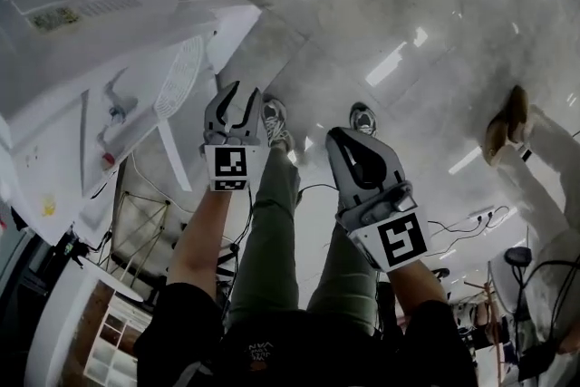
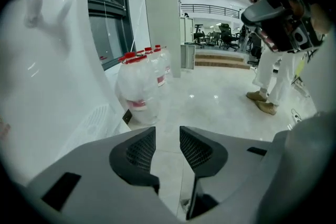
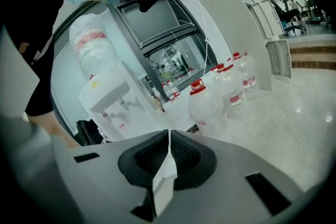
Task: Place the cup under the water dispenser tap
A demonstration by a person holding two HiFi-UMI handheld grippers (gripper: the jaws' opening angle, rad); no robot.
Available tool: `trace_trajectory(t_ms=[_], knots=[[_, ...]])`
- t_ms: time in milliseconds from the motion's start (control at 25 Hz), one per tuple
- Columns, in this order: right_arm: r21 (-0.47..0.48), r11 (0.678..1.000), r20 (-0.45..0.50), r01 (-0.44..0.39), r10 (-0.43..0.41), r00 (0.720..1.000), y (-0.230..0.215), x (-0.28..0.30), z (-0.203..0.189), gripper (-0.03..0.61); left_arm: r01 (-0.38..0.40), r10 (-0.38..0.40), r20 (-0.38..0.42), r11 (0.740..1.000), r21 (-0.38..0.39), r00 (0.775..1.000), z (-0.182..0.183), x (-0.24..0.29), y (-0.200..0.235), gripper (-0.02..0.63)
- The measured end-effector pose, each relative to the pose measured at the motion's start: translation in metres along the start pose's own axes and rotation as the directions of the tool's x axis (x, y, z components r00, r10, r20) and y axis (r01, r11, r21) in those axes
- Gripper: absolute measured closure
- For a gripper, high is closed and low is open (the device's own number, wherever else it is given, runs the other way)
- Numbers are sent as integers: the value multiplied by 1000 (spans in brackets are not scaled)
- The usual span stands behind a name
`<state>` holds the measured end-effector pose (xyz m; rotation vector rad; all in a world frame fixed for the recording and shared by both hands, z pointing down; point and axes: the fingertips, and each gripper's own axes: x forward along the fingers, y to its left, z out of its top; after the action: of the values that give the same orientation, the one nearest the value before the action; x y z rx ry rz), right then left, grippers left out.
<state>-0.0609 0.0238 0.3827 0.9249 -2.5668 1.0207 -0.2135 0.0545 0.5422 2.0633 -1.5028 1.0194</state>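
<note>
Cup (image 3: 164,181) shows only as a thin, flat white strip clenched between the pads (image 3: 149,155) of the right gripper (image 3: 169,136). That gripper's jaws are closed tight on it, with no gap. In the head view the cup cannot be made out. The left gripper (image 2: 168,136) is released: its jaws stand well apart, with only floor (image 2: 210,102) seen between them, and they hold and touch nothing. In the head view both grippers hang above the person's legs (image 1: 272,231), the left one near the white dispenser (image 1: 109,41). In the right gripper view the dispenser's taps (image 3: 122,106) lie ahead to the left, well apart from the cup. Red-capped bottles (image 3: 207,105) stand on the floor to their right.
</note>
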Motion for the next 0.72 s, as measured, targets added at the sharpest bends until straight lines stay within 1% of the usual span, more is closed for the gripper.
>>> trace_trajectory(t_ms=[240, 360, 440, 520, 600, 720], knots=[[3, 1000, -21, -13, 13, 1000, -25, 42, -50, 532, -71, 70, -87, 997, -8, 994, -74, 56, 35, 476], [2, 1000, -26, -25, 25, 999, -38, 62, -73, 534, -136, 133, -101, 991, -17, 986, -102, 82, 54, 476], [6, 1000, -30, -20, 20, 999, -47, 73, -90, 534, -164, 160, -110, 986, -25, 981, -118, 97, 66, 476], [24, 1000, -27, 1, -1, 1000, -54, 82, -106, 532, -167, 165, -127, 986, -2, 978, -134, 112, 76, 476], [52, 998, -20, 20, -19, 1000, -62, 91, -121, 534, -165, 170, -149, 985, 45, 974, -148, 128, 85, 476], [91, 996, -24, 26, -23, 999, -70, 102, -143, 532, -173, 185, -174, 981, 83, 967, -163, 150, 95, 476]])
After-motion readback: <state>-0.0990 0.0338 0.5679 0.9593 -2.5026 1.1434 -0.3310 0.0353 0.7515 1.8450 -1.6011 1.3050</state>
